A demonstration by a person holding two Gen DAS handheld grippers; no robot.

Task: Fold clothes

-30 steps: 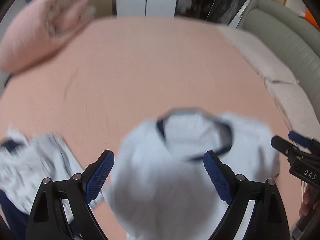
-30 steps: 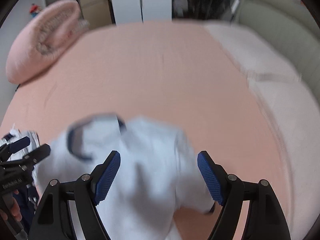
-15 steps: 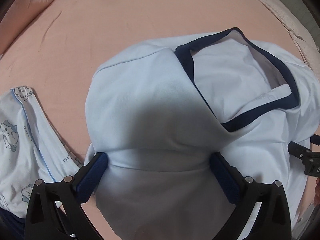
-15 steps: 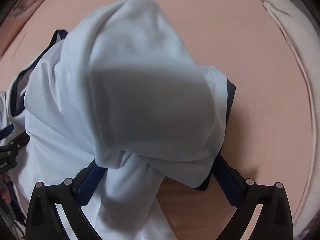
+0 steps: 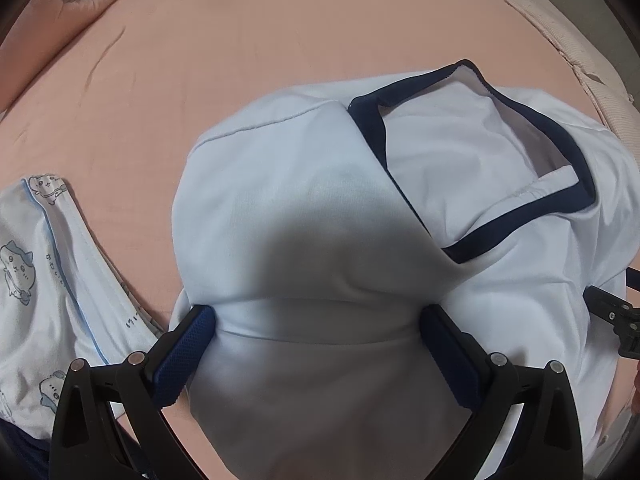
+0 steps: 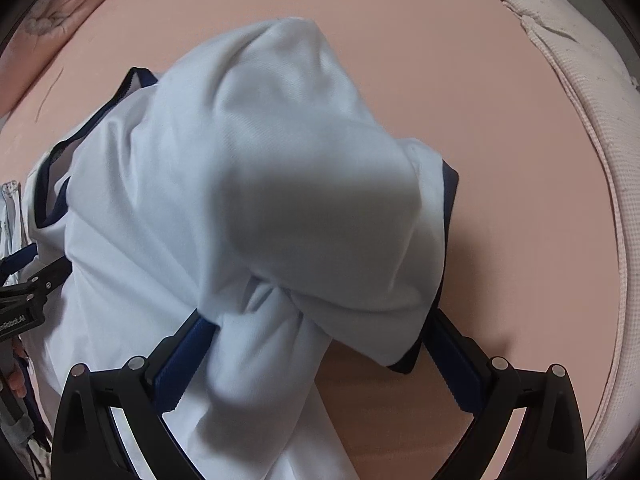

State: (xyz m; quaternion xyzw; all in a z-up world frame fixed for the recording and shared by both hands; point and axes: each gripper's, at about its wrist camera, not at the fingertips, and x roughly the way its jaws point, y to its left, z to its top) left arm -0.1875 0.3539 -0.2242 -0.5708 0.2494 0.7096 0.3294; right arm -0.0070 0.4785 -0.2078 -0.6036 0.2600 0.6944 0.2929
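A pale blue shirt (image 5: 304, 208) with a dark navy collar (image 5: 520, 216) lies bunched on the pink bed sheet (image 5: 240, 40). My left gripper (image 5: 316, 344) is open, its blue pads spread wide on either side of a raised fold of the shirt. My right gripper (image 6: 320, 344) is also open, its pads on either side of the shirt's bunched sleeve end (image 6: 304, 184), which has navy trim (image 6: 450, 184). The right gripper's tip shows in the left wrist view (image 5: 612, 320); the left gripper's shows in the right wrist view (image 6: 28, 288).
A white garment with a cartoon print (image 5: 44, 264) lies on the sheet left of the shirt. A pink pillow (image 5: 52, 28) lies at the far left. A pale quilted mattress edge (image 6: 580, 128) runs along the right.
Both grippers dropped from above the bed down onto the shirt, then barely moved over the last half second. Their jaws stay wide.
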